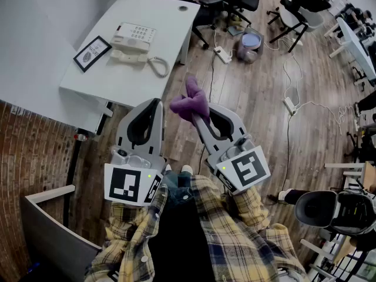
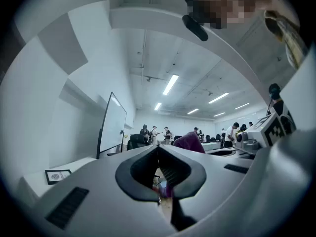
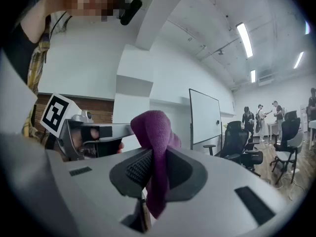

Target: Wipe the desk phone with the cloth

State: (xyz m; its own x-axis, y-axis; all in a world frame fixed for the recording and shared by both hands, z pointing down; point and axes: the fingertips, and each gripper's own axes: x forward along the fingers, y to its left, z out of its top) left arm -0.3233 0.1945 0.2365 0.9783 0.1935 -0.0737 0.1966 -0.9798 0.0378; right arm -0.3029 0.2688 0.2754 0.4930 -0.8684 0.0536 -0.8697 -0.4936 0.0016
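Purple cloth clamped in my right tool, mid-frame.
My left tool looks closed on nothing. The desk phone sits upper left on the white desk, well apart from both tools.

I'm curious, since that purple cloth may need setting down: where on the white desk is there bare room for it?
The desk is bare along its near edge, in front of the framed card and the coiled cord, and at its far end between the phone and the round hole. The middle is crowded: card, handset and phone sit close together.
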